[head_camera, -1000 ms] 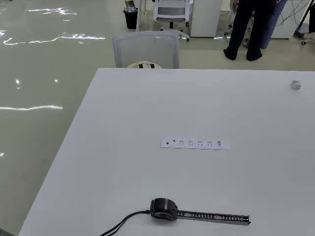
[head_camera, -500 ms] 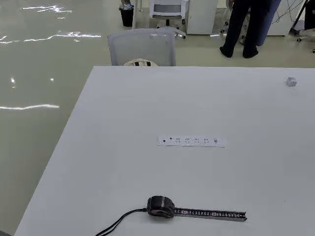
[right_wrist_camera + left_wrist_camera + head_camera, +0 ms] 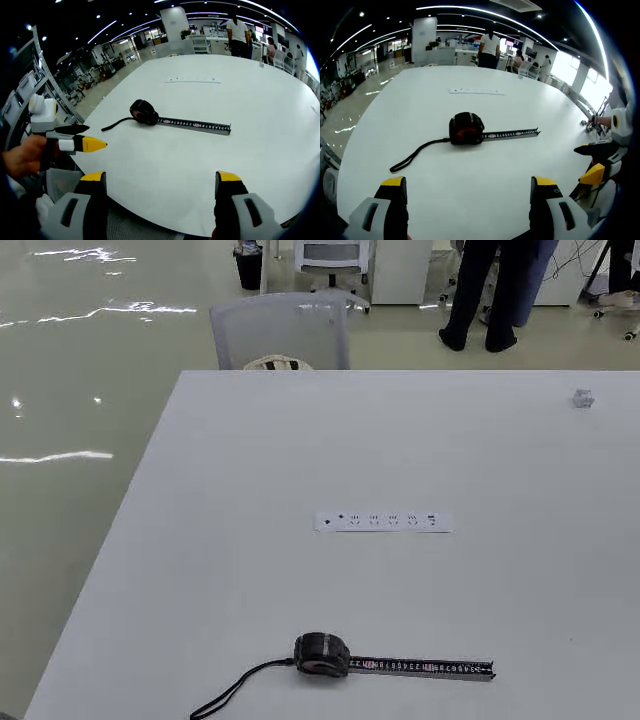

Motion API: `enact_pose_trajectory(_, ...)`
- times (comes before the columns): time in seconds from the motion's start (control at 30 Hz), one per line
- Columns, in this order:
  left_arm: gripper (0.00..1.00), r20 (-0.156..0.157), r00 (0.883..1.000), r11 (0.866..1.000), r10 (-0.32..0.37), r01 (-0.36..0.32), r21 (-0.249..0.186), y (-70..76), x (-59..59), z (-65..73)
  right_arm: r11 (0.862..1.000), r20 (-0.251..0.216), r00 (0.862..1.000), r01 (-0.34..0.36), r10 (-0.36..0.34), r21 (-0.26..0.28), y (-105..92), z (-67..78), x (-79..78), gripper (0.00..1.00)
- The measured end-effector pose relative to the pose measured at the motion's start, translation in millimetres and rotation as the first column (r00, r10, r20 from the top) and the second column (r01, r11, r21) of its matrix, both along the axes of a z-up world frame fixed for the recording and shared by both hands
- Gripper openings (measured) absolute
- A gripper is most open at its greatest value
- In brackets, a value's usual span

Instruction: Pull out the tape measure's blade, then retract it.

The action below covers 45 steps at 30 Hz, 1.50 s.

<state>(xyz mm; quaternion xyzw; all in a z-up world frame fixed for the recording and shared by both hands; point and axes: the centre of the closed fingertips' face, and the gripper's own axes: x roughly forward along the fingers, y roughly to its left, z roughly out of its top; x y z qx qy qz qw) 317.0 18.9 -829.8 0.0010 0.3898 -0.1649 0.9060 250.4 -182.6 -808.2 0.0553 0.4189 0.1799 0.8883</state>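
A black tape measure (image 3: 322,653) lies near the front edge of the white table (image 3: 250,490). Its blade (image 3: 425,668) is pulled out flat to the right, and its black wrist strap (image 3: 235,690) trails to the left. In the left gripper view the case (image 3: 466,128) and blade (image 3: 512,134) lie ahead of my left gripper (image 3: 468,185), which is open, short of the table and holding nothing. My right gripper (image 3: 160,177) is also open and apart from the case (image 3: 144,111) and blade (image 3: 195,125). The left gripper (image 3: 75,142) shows at the left, held in a hand.
A white power strip (image 3: 383,522) lies mid-table. A small crumpled object (image 3: 582,398) sits at the far right. A grey chair (image 3: 280,330) stands at the far edge, and a person (image 3: 490,290) stands beyond. The table's left edge drops to shiny floor.
The head camera has shifted a little. The tape measure lies as before, with its blade out by the same length.
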Motion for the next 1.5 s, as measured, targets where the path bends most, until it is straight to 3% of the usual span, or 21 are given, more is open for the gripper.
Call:
enact_pose_trajectory(0.5, 1.0, 0.01, 1.0, 1.0, 0.0, 0.0, -0.001, -2.2, 3.3, 4.3, 1.0, -0.007, 1.0, 0.014, -0.014, -0.012, -7.0, -0.9, 2.6, 0.93)
enact_pose_trajectory(0.9, 1.0, 0.011, 1.0, 1.0, 0.001, -0.001, 0.015, -10.6, 17.8, 1.1, 0.999, -0.008, 1.0, 0.029, -0.029, -0.032, -14.7, -8.3, 16.0, 0.9)
enact_pose_trajectory(1.5, 1.0, 0.017, 1.0, 1.0, 0.019, -0.02, 0.004, -21.0, 43.8, -3.8, 0.998, -0.013, 1.0, 0.026, -0.027, -0.064, -25.0, -21.0, 40.7, 0.89)
